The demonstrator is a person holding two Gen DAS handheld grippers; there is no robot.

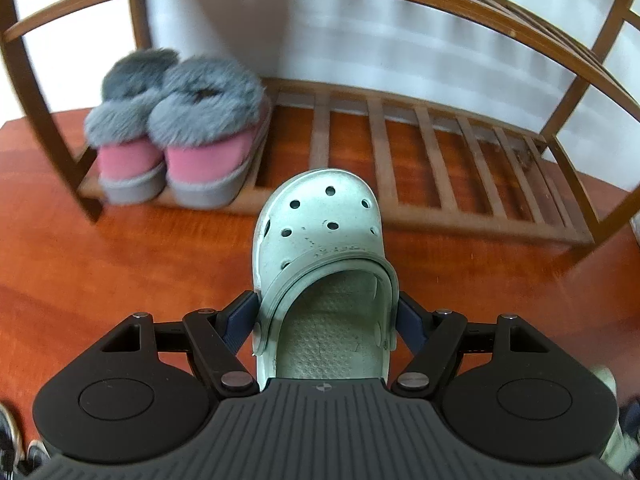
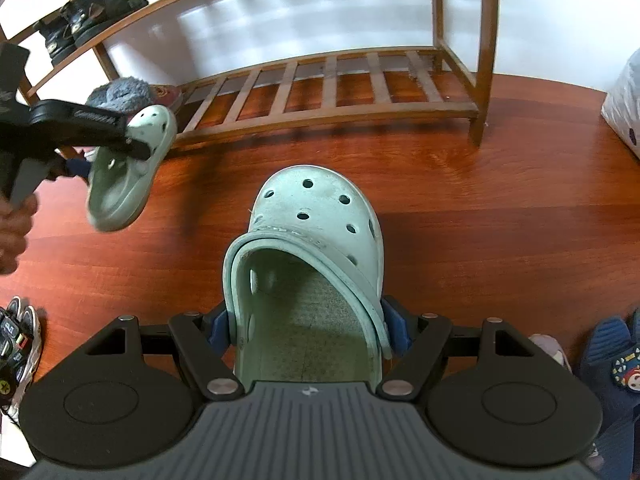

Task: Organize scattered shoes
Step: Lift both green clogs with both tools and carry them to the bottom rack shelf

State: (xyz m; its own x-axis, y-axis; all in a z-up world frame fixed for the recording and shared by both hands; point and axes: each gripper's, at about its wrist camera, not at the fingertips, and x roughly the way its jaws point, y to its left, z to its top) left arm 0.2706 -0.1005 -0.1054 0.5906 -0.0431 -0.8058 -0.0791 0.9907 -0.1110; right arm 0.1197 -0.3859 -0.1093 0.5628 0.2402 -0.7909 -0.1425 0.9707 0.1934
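My left gripper (image 1: 326, 318) is shut on a pale green clog (image 1: 320, 232), its blue pads pressed on both sides of the heel opening, toe toward the wooden shoe rack (image 1: 400, 136). The right gripper (image 2: 308, 328) is shut on the matching pale green clog (image 2: 316, 216) the same way, held above the floor. From the right wrist view, the left gripper (image 2: 136, 146) carries its clog (image 2: 124, 180) near the rack's bottom shelf (image 2: 328, 84), with a hand (image 2: 14, 236) on its grip.
Pink slippers with grey fur (image 1: 180, 128) fill the bottom shelf's left end. Black sandals (image 2: 84, 16) sit on the upper shelf. Sneakers (image 2: 16, 344) lie on the red-brown floor at left, navy slippers (image 2: 616, 356) at right, a white bag (image 2: 624, 100) beside the rack.
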